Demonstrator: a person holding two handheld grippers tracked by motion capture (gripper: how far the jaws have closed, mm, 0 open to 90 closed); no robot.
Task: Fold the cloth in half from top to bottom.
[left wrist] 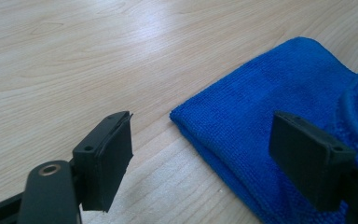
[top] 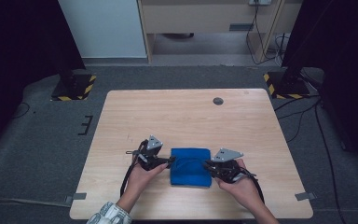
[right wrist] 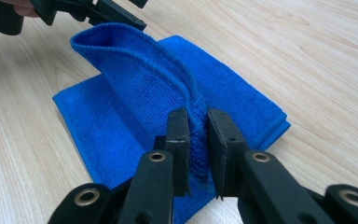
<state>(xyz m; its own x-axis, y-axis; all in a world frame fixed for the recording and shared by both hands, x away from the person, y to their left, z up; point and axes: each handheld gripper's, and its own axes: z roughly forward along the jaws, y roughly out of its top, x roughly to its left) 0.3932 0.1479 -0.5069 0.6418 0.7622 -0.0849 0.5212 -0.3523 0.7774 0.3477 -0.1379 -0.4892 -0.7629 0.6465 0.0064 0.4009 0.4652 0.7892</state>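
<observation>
On table (top: 186, 112), cloth (right wrist: 140, 88) sits pinched between right jaws.

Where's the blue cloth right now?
In the high view the blue cloth lies on the table's near edge, between the left gripper and right gripper.

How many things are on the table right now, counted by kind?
Blue cloth: 1, folded, one edge pinched up
Handheld grippers: 2, the left gripper open beside the cloth, the right gripper shut on its raised fold
Total: 3
</observation>
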